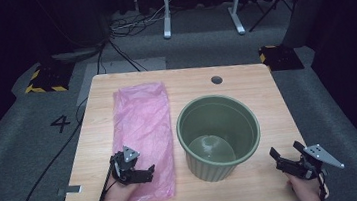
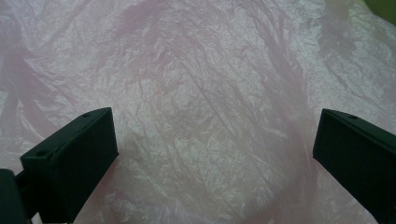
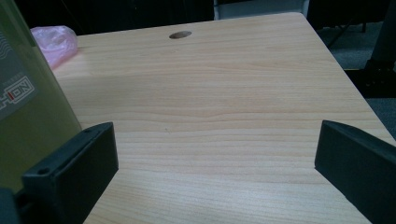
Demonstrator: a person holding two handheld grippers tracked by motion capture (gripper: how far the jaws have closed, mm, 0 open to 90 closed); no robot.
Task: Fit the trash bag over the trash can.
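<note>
Step in hand: you are at the pick-up of the pink plastic bag [image 1: 143, 134]; your left tool [image 1: 144, 174] hangs over the bag's near end and has not yet pinched any film, as far as the left gripper view lets me judge.
Left tool: its jaws stand wide apart, nothing between them; in the left gripper view the crinkled pink film [image 2: 205, 116] spreads under and ahead of both jaws.
Right tool: your right tool [image 1: 286, 162] waits near the table's [image 1: 266, 96] near right corner, jaws wide and empty, with bare wood ahead of it in the right gripper view.
Bag: it lies flat and lengthwise on the left half of the table, reaching from near the far edge down to near the front edge.
Bag against left tool: the tool sits over the bag's near right part, close above the film; whether the jaw tips touch it, I cannot tell.
Bin: the green bin [image 1: 219, 136] stands upright and empty just beside the bag's right edge, between your two tools.
Bin against right tool: its wall [image 3: 28, 93] shows close at the left of the right gripper view, apart from the jaws.
Next move: lower the left tool until a fold of film sits between the jaws, then close; thin film slips, so gather a real pleat, not a single layer.
Likely aim: lining the bin with the bag, judging from the layout.
</note>
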